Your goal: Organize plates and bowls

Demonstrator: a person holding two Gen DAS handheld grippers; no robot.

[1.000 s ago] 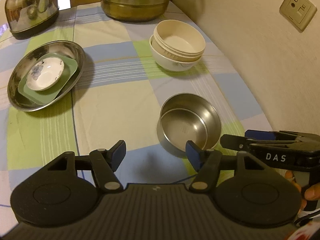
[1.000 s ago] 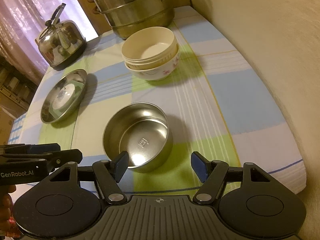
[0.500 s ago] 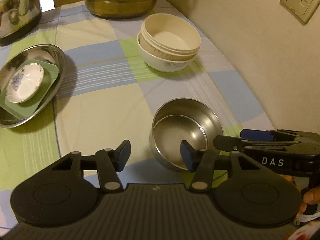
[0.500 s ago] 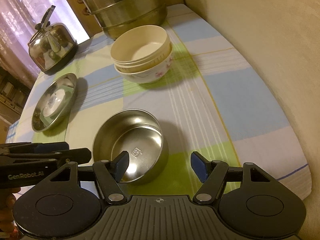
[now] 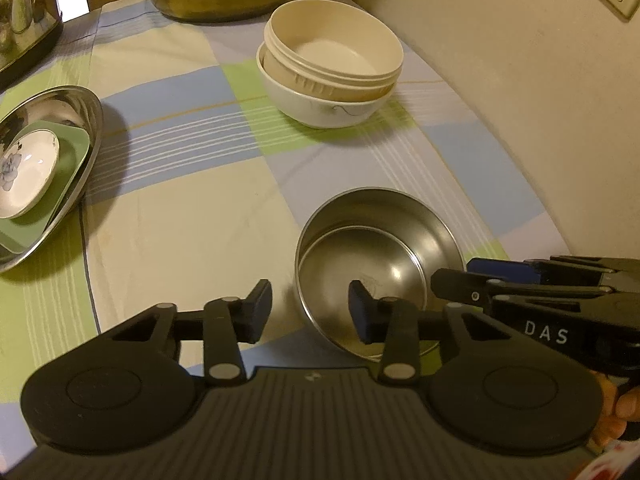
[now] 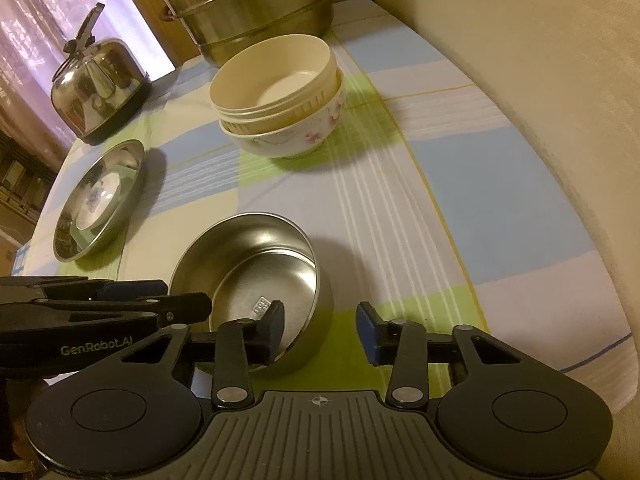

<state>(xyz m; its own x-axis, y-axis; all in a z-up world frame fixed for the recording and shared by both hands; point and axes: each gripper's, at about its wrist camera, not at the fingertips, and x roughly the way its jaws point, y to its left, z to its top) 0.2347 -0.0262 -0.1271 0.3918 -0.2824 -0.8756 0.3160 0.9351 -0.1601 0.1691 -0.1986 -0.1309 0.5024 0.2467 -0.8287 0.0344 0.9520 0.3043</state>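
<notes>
Where tools (image 5: 310,316) close, bowl rim (image 5: 320,220).

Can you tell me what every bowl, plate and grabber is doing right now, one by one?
Steel bowl: upright, empty, each gripper straddling its rim.
Cream bowl: nested in the white flowered bowl.
Steel plate: holds a green plate with a small flowered dish on top.
Left gripper: closing, not yet pressing.
Right gripper: closing, not yet pressing.
Kettle: upright.

Black plastic left gripper (image 5: 306,312) and right gripper (image 6: 320,328): blue pads, round silver screws, ribbed grey bodies, white lettering "DAS" and "GenRobot.AI".
</notes>
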